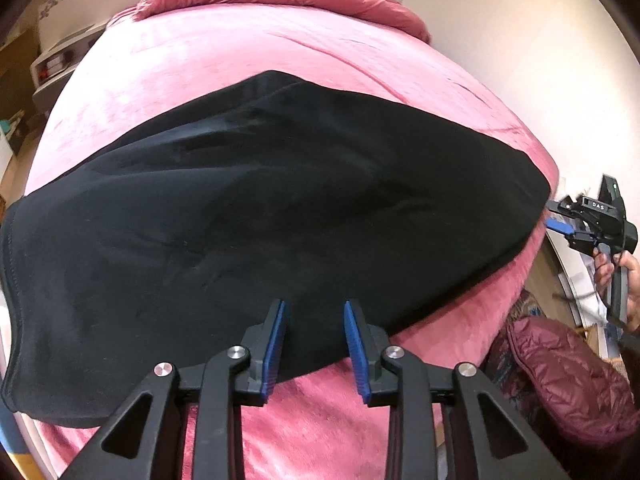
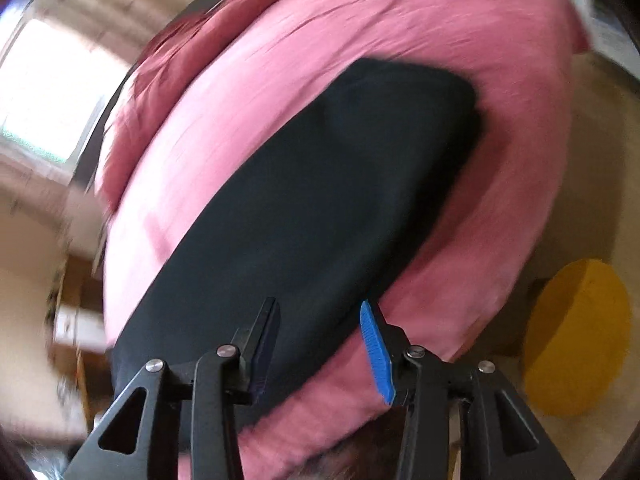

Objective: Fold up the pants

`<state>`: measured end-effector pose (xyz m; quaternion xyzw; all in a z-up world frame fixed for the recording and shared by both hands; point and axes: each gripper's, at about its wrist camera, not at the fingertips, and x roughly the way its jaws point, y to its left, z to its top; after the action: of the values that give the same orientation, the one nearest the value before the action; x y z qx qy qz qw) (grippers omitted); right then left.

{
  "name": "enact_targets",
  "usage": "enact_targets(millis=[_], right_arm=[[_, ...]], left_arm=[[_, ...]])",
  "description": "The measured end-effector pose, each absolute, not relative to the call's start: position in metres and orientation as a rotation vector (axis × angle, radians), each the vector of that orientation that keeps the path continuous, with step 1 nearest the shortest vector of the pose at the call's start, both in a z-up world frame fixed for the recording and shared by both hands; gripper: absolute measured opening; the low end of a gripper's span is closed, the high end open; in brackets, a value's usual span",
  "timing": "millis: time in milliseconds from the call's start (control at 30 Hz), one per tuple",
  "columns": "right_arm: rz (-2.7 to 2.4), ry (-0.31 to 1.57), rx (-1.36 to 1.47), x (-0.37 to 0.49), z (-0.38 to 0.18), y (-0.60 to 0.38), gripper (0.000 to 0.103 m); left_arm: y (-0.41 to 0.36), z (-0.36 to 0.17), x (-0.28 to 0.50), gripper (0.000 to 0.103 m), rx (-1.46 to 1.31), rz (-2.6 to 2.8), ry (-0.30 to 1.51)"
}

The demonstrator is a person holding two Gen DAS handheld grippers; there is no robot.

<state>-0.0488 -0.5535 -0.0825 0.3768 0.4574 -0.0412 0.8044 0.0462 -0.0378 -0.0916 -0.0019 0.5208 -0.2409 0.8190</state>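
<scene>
Left wrist view shows me the black pants [image 1: 260,208] flat on the pink bed [image 1: 240,48], maybe folded once, more folds left, and my left gripper [image 1: 316,344] and right gripper [image 2: 320,344] are both open and hold nothing.

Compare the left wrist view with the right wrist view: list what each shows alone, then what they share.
Only the left wrist view: the right gripper held in a hand off the bed's right edge, a dark red quilted cushion, and the pants' stitched hem at left. Only the right wrist view: a yellow round object and a bright window, both blurred. Shared: black pants lying flat on the pink blanket, and open, empty blue-padded fingers in front.
</scene>
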Motion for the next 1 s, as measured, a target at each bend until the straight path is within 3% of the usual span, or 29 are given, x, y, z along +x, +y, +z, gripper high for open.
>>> enact_targets(millis=[267,433,467,567,767,1000], right_arm=[[0.128,1.115,0.800,-0.028,-0.105,-0.459,0.044],[0.078,1.129,0.865,-0.019,-0.121,-0.456,0.043],[0.061,1.125,0.866,-0.018,-0.122,-0.457,0.039],[0.025,1.137,0.800,-0.016,-0.123,-0.452,0.008],[0.067,1.118,0.695,-0.027,-0.098,-0.447,0.006],[0.051,1.164,0.726,-0.025,-0.128,-0.452,0.010]], left_arm=[[-0.049,-0.088,0.033,0.034,0.044,-0.574,1.073],[-0.048,-0.091,0.038,0.034,0.027,-0.569,1.081],[-0.049,-0.091,0.039,0.034,0.018,-0.564,1.083],[-0.041,-0.085,0.040,0.034,0.001,-0.549,1.070],[-0.018,-0.077,0.041,0.034,-0.052,-0.497,1.039],[-0.007,-0.092,0.050,0.034,-0.044,-0.389,1.101]])
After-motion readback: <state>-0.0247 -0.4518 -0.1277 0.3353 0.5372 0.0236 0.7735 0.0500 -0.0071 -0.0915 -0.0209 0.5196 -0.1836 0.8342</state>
